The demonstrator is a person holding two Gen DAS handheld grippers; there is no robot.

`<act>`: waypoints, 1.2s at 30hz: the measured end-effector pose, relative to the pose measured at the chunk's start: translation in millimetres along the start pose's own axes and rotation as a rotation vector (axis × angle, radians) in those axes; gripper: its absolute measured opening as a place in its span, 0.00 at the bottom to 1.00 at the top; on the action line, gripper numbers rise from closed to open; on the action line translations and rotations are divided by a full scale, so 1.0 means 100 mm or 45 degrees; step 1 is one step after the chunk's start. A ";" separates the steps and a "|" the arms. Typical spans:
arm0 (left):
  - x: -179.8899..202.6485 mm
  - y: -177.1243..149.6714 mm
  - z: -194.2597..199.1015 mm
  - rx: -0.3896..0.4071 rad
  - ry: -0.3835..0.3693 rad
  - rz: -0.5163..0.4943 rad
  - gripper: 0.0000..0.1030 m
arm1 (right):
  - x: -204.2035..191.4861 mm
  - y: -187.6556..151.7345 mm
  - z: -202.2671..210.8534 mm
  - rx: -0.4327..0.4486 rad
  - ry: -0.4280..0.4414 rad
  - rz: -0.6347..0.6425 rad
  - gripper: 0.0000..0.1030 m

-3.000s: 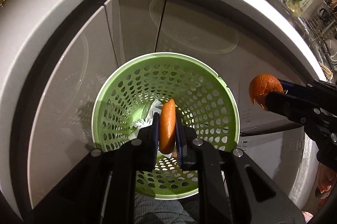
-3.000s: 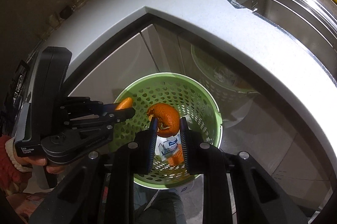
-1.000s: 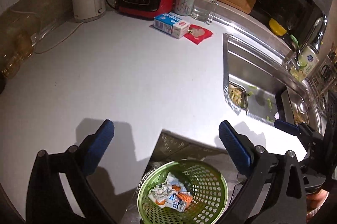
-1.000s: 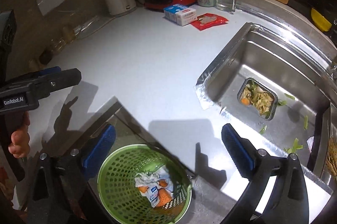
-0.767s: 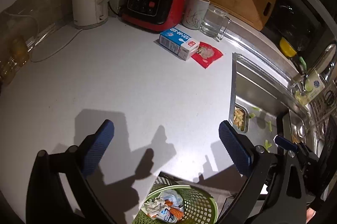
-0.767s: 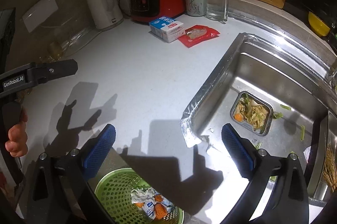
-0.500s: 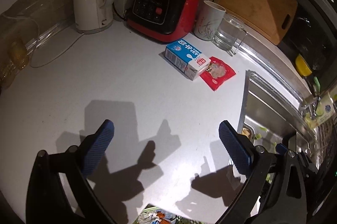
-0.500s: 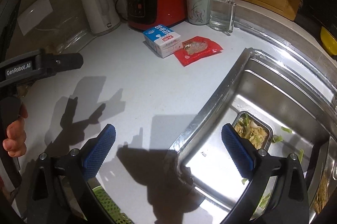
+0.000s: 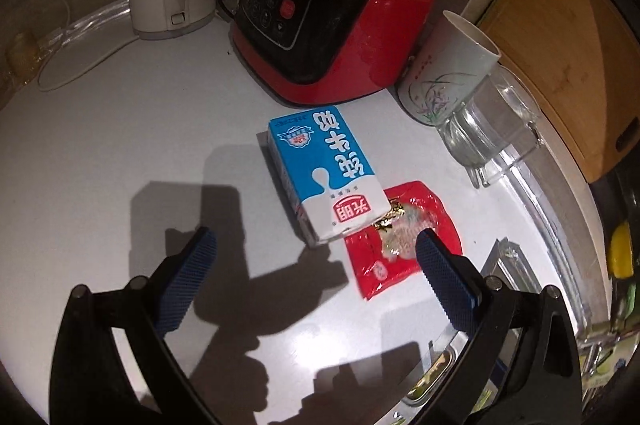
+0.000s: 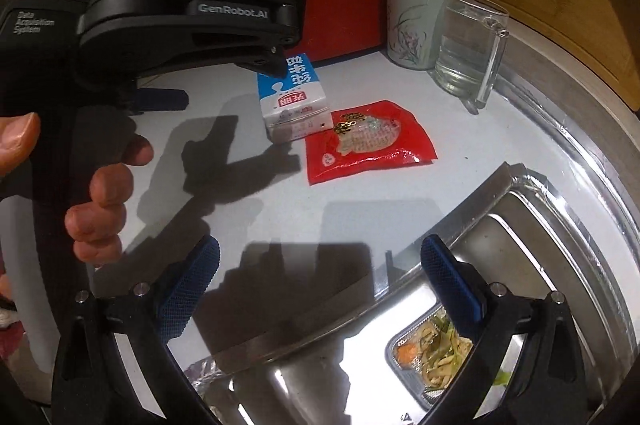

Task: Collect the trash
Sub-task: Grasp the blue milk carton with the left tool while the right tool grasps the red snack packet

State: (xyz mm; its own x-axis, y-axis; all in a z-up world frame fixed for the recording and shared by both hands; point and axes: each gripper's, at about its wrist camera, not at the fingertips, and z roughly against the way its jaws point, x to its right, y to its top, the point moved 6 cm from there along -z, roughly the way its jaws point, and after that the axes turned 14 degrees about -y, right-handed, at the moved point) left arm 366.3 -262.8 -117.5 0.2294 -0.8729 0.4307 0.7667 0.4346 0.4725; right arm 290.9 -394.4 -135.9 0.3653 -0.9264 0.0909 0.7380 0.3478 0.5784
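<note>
Trash left to gather lies straight ahead of both grippers: a blue-and-white milk carton [image 9: 326, 177] on its side and a red snack wrapper [image 9: 400, 245] lying flat, the wrapper's upper corner tucked against the carton's near end. Both rest on the white tabletop [image 9: 120, 145], in front of a red-and-black appliance [image 9: 332, 17], with a flowered cup [image 9: 448, 73] and a glass mug [image 9: 492, 129] off to the right of the left gripper's line.

Neither piece has been picked up. The left gripper [image 9: 312, 257] has its jaws spread wide and holds nothing; its blue pads frame the carton's near end and the wrapper's left part, and it appears to hover above the tabletop just short of them. The right gripper [image 10: 320, 265] is likewise spread and empty, farther back from the two items, over the edge where the tabletop meets the steel sink [image 10: 560, 225]. A tray of food scraps [image 10: 436, 357] sits in the sink just below its right jaw; whether that counts as trash I cannot say.

No bin shows in either view, so what has already been collected cannot be judged from here. By my reading the carton and wrapper remain, and the left gripper is best placed for the carton.
</note>
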 end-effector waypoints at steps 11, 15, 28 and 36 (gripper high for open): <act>-0.01 0.34 -0.66 -0.031 0.191 0.130 0.92 | 0.43 0.28 -0.51 -0.006 0.056 0.029 0.97; 0.02 0.33 -0.78 -0.066 0.196 0.118 0.89 | 0.52 0.31 -0.60 -0.017 0.066 0.015 0.97; -0.03 0.28 -0.69 -0.075 0.130 0.023 0.67 | 0.40 0.49 -0.69 -0.047 0.059 -0.067 0.97; -0.21 0.27 -0.28 -0.046 0.070 -0.082 0.67 | 0.30 0.62 -0.80 -0.127 -0.033 -0.295 0.97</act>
State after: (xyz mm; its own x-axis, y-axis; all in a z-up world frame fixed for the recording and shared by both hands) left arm 398.8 -239.1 -135.0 0.2107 -0.9101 0.3569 0.8017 0.3698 0.4696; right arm 392.7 -388.8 -161.8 0.1660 -0.9860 -0.0133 0.8533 0.1369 0.5031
